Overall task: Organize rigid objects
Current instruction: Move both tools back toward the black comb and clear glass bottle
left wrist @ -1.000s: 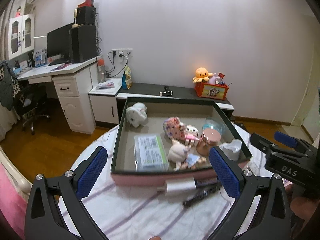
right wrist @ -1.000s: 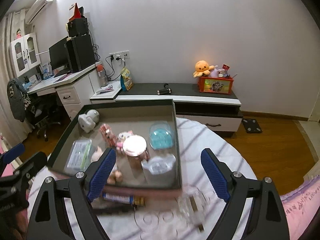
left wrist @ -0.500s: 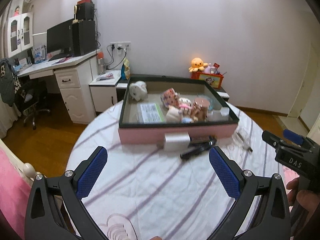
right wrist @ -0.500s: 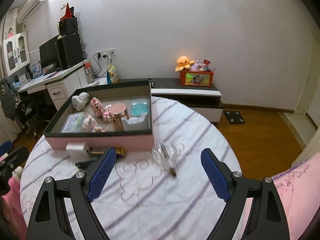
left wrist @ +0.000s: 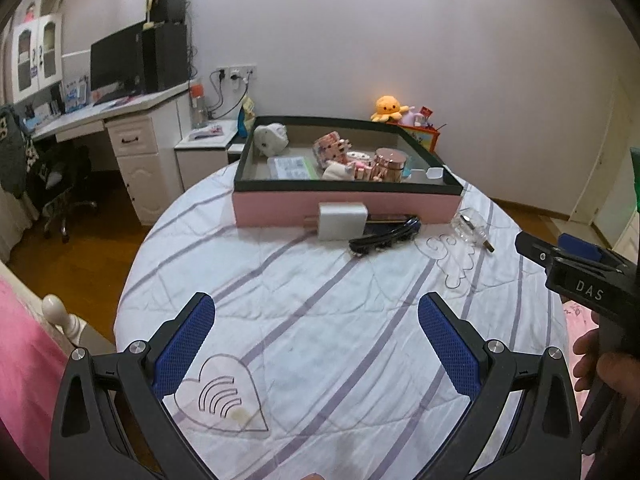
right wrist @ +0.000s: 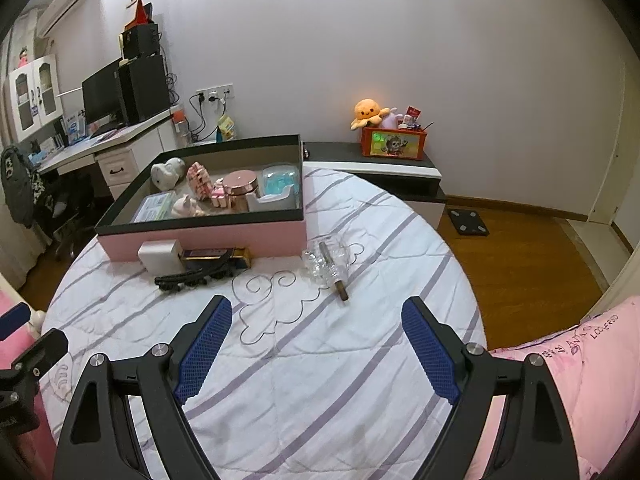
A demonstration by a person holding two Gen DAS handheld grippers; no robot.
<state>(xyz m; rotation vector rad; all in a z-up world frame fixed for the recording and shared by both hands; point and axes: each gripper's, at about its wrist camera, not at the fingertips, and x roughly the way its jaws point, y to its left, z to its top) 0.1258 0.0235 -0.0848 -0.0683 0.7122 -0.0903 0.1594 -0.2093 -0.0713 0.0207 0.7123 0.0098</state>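
Pink along its sides and dark at the rim, the shallow box (right wrist: 208,236) sits at the far side of the round table (right wrist: 320,360), on a white cloth with lilac stripes. Its near wall hides the lower parts of what lies inside: a white figurine (right wrist: 167,171), a flat packet with a green edge (right wrist: 154,202) whose print is too small to read, pink block toys (right wrist: 199,178), a rose-gold lidded jar (right wrist: 240,188), a blue-tinted clear case (right wrist: 280,178) and a white tape holder (right wrist: 272,200). Just outside the box, against that wall, rest a white charger block (right wrist: 160,255), a dark gold-lettered bar (right wrist: 216,255) with wording that cannot be made out, and a black clip-like piece (right wrist: 192,278). A clear glass bottle with a brown stopper (right wrist: 326,266) lies on its side near the box's right corner.

Left gripper (left wrist: 316,344) hangs over bare cloth with its blue pads wide apart and nothing between them; the right gripper (right wrist: 316,348) does the same. From the left wrist view the right tool's body shows the letters "DAS" — the hand (left wrist: 612,372) under it is cut off by the frame edge. Writing on the pink quilt (right wrist: 580,360) at the right is only partly legible
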